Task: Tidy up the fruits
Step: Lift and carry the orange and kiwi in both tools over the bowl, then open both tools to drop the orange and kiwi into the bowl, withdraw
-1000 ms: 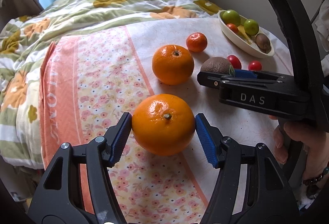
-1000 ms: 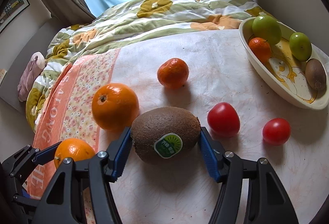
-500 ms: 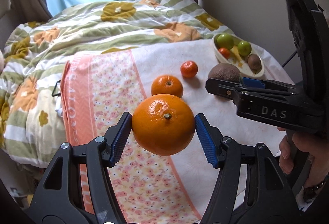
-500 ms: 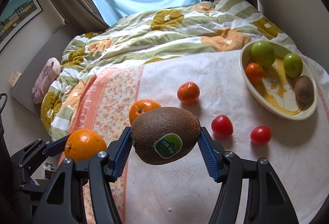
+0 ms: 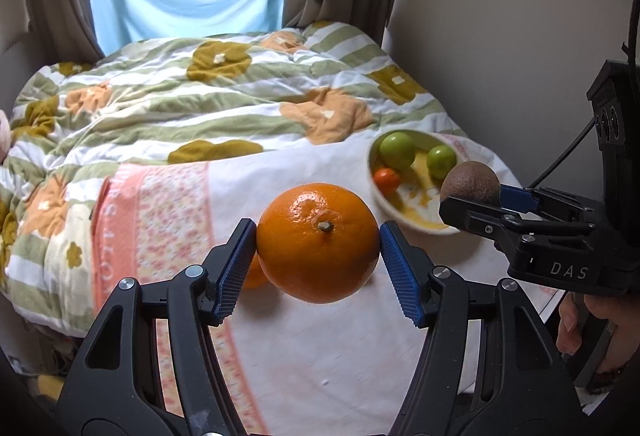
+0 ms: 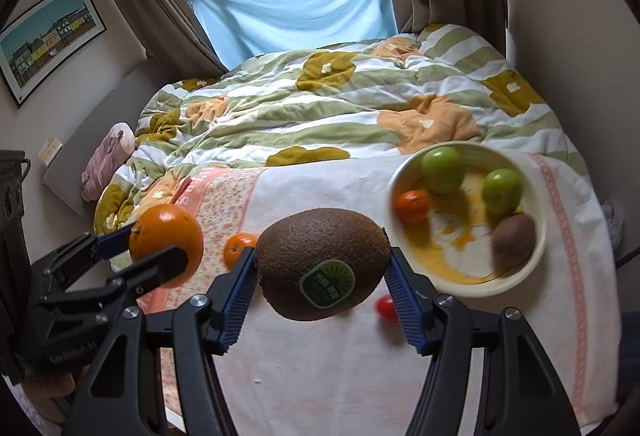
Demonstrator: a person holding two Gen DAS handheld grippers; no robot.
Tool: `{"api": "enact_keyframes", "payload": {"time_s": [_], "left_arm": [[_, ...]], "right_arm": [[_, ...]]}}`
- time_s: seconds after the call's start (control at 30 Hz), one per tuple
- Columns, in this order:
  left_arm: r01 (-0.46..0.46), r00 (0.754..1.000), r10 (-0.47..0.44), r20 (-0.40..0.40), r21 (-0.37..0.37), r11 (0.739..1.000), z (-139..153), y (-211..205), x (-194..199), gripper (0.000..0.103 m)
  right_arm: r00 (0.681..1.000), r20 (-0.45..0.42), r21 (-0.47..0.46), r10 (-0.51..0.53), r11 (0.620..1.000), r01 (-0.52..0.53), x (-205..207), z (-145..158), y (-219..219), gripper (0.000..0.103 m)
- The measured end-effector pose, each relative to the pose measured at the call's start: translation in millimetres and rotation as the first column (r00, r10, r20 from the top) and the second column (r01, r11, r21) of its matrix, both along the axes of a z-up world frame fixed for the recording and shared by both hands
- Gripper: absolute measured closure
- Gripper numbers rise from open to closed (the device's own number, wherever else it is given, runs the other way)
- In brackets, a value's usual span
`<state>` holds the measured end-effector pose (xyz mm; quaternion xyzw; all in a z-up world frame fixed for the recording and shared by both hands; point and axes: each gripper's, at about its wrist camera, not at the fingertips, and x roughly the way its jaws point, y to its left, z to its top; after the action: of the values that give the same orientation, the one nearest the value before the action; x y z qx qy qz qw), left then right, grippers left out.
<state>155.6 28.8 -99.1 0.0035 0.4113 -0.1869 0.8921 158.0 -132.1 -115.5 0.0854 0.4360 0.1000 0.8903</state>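
My left gripper (image 5: 318,254) is shut on a large orange (image 5: 318,242) and holds it high above the table. It also shows in the right wrist view (image 6: 166,246). My right gripper (image 6: 322,278) is shut on a brown kiwi (image 6: 322,262) with a green sticker, also lifted; the kiwi shows in the left wrist view (image 5: 470,182). The cream bowl (image 6: 516,276) at the right holds two green fruits (image 6: 442,170), a small orange (image 6: 412,206) and a kiwi (image 6: 514,238).
A second orange (image 6: 236,248) lies on the tablecloth (image 6: 320,376), partly hidden behind the fingers. A red tomato (image 6: 385,308) peeks out under the held kiwi. A bed with a flowered quilt (image 6: 320,108) lies behind the table.
Both grippers have risen well above the table with their fruit. The view now looks down on the bowl, and the table fruits have dropped below and behind the held ones.
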Motion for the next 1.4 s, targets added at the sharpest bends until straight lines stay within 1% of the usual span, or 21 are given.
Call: {"api": "enact_keyframes", "payload": {"time_s": [0.17, 0.37, 0.57, 0.7, 0.83, 0.97, 1.27, 1.3, 1.33, 1.37, 1.4], "left_arm": [[0.003, 1.0, -0.003, -0.003, -0.006, 1.0, -3, -47, 14, 0.036], [0.025, 0.999, -0.025, -0.032, 0.007, 1.0, -23, -101, 34, 0.036], [0.044, 0.997, -0.041, -0.067, 0.044, 0.998, -48, -143, 50, 0.036], [0.06, 0.994, -0.052, -0.095, 0.078, 0.995, -68, -166, 59, 0.036], [0.081, 0.992, -0.067, -0.111, 0.127, 0.989, -87, -181, 64, 0.036], [0.102, 0.99, -0.083, -0.112, 0.174, 0.979, -98, -191, 65, 0.036], [0.122, 0.986, -0.096, -0.137, 0.197, 0.973, -109, -195, 63, 0.035], [0.123, 0.987, -0.099, -0.126, 0.198, 0.973, -107, -195, 61, 0.033], [0.123, 0.988, -0.102, -0.117, 0.194, 0.973, -105, -194, 60, 0.029], [0.119, 0.989, -0.1, -0.108, 0.192, 0.974, -101, -194, 59, 0.009], [0.108, 0.991, -0.091, -0.093, 0.193, 0.975, -98, -192, 58, 0.0]], "right_arm": [[1.0, -0.002, -0.022, 0.008, 1.0, -0.008, 11, 2, -50, 0.043], [1.0, -0.013, -0.029, 0.01, 1.0, -0.011, 28, -7, -97, 0.043], [0.999, -0.041, -0.031, 0.029, 0.999, -0.03, 44, -23, -131, 0.043], [0.997, -0.058, -0.033, 0.048, 0.998, -0.05, 51, -33, -142, 0.043], [0.995, -0.073, -0.028, 0.061, 0.998, -0.063, 57, -43, -153, 0.043], [0.995, -0.082, -0.017, 0.062, 0.998, -0.063, 59, -51, -161, 0.043], [0.995, -0.088, -0.008, 0.056, 0.998, -0.057, 60, -57, -167, 0.043], [0.995, -0.088, -0.007, 0.055, 0.998, -0.056, 60, -57, -168, 0.043], [0.995, -0.088, -0.008, 0.054, 0.998, -0.055, 60, -57, -168, 0.043], [0.995, -0.087, -0.008, 0.052, 0.999, -0.053, 60, -57, -168, 0.043], [0.995, -0.085, -0.009, 0.05, 0.999, -0.051, 60, -57, -167, 0.043]]}}
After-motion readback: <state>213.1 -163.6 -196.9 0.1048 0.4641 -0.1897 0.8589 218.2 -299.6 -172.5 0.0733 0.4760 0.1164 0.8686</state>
